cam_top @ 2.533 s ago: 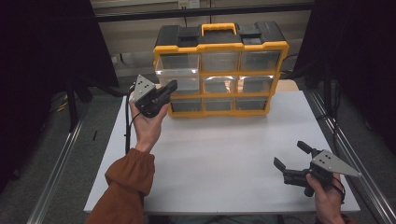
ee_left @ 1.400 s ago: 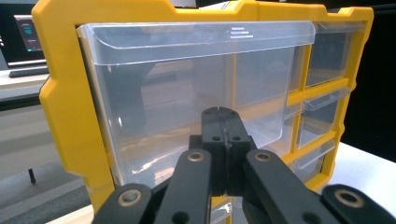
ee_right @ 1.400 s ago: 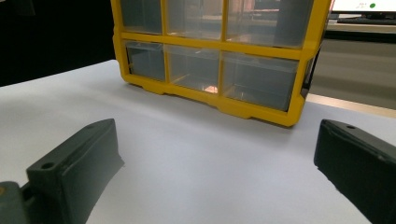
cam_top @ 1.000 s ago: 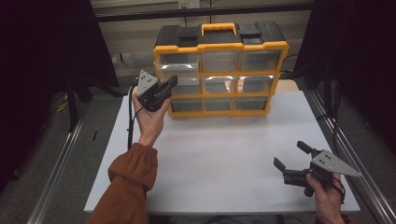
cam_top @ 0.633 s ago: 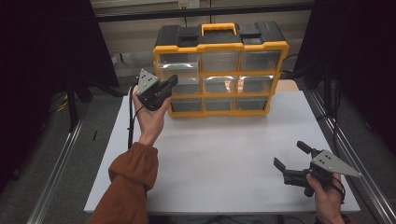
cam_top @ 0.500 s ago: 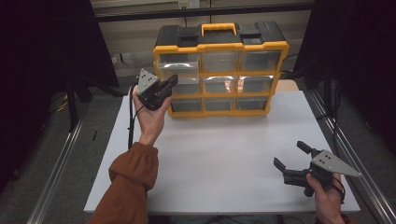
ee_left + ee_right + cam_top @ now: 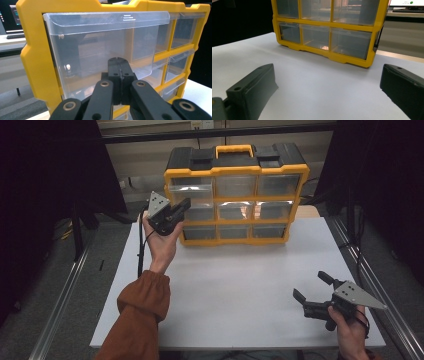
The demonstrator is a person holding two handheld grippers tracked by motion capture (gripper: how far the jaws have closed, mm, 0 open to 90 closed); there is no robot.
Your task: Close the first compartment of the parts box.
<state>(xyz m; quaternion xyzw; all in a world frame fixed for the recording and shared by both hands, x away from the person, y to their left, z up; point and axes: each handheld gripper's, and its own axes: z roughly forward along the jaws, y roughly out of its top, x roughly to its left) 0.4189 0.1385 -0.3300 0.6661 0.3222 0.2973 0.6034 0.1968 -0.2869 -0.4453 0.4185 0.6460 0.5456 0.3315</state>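
Little has changed over the last second; the left gripper (image 7: pixel 120 65), jaws pressed together, hovers at the top-left drawer (image 7: pixel 100 45), ten o'clock; the right gripper (image 7: pixel 316 292), spread, waits at five o'clock; opening looks imminent.

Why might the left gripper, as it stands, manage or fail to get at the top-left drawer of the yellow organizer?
Probably it can: the left gripper, jaws shut, sits right before the top-left drawer with nothing between. It would need to open to grasp the lip.

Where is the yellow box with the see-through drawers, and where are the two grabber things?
yellow drawer box (image 7: pixel 299 200), high view, on its yellow right side.
left gripper (image 7: pixel 120 65), left gripper view, between its shut jaw tips.
right gripper (image 7: pixel 312 287), high view, between its open jaw tips.
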